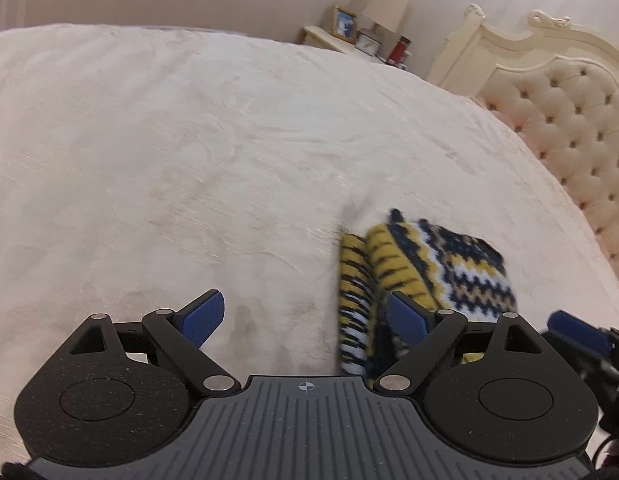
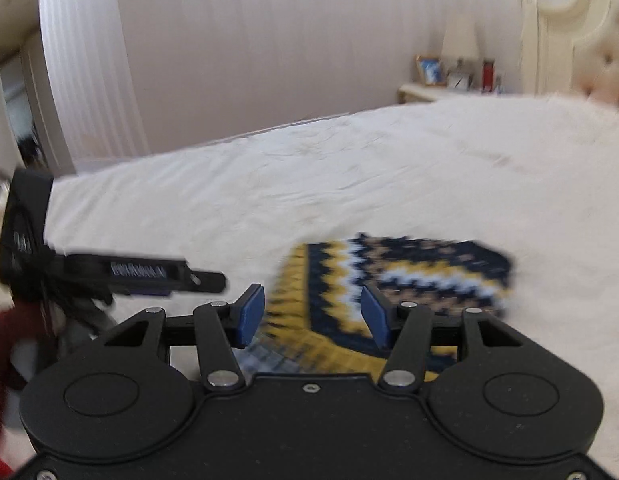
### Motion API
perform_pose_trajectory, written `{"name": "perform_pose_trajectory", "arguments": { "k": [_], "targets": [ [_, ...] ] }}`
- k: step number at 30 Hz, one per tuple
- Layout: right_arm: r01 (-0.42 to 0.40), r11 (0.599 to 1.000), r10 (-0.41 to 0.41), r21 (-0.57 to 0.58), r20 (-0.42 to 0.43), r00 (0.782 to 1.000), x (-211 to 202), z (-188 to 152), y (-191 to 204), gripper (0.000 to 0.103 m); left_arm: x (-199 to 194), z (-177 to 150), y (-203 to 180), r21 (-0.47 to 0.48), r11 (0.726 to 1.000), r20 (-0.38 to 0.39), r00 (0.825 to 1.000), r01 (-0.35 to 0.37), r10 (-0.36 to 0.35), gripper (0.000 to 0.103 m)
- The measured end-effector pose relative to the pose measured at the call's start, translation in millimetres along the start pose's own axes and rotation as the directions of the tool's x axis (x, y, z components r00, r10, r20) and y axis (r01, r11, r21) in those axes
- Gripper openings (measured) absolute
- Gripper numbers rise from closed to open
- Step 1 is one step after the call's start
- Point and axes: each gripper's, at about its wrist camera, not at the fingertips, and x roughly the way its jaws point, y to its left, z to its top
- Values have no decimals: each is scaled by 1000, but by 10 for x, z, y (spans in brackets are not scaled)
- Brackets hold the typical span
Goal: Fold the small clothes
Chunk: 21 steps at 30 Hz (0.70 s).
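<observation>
Patterned knit garment (image 2: 393, 280) in yellow, navy and white lies bunched on the cream bed (image 1: 189, 160), blurred in both views. Left tool (image 1: 309, 318) spread wide, gripping nothing, garment by its right finger. Right tool (image 2: 312, 316) parted, empty, over the garment's near edge

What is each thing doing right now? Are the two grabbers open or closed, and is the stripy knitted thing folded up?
Left gripper: open, fingers spread, holding nothing.
Right gripper: open, holding nothing, above the knit.
Knitted garment: lying on the bed, partly folded over itself, blurred.
Bed cover: spread out, lightly wrinkled.
Lamp: looks off.
Picture frame: standing upright on the nightstand.
</observation>
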Motion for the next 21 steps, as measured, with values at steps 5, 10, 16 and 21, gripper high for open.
{"name": "perform_pose_trajectory", "arguments": {
  "k": [5,10,16,21],
  "targets": [
    [19,987,-20,-162,-6,1000,-135,-258,229,61,42,-51,-120,-1,996,-40,995,88,-88,88],
    [-10,940,11,-342,1,1000,-138,-524,621,61,53,-94,-202,28,996,-50,995,90,-89,88],
    [46,870,-34,-491,33,999,105,-623,925,61,77,-95,-202,32,995,-63,994,96,-93,88],
    [47,847,-53,-529,3,999,302,-663,953,41,97,-125,-261,58,993,-74,993,100,-96,88]
  ]
}}
